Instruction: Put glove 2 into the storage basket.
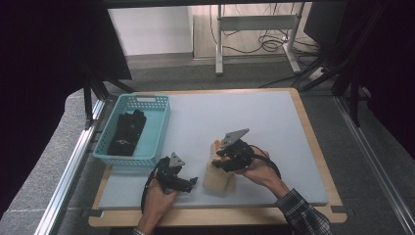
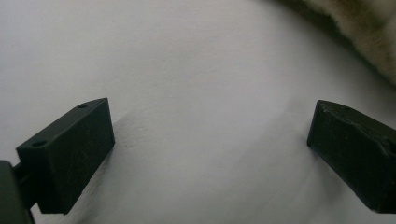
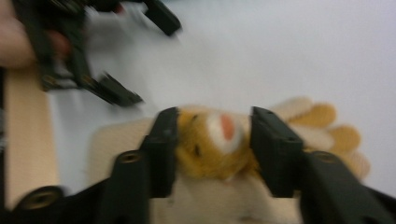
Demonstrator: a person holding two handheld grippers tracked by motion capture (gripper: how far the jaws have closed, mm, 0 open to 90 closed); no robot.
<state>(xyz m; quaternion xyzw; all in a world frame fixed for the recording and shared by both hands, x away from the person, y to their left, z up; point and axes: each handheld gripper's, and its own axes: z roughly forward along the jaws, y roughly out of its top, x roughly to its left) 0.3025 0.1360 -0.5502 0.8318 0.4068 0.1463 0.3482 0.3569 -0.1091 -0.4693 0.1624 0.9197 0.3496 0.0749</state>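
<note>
Glove (image 1: 219, 177), cream and fluffy with a little yellow animal face (image 3: 212, 140) on it, lies near the front edge of the big pale table (image 1: 244, 117). A blue basket (image 1: 156, 125) (something dark inside) sits well apart, with lots of open room between. The right gripper (image 1: 221, 155) pinches the face, probably to lift the glove. The left gripper (image 1: 192, 182) rests just beside it, jaws wide with nothing between.
</note>
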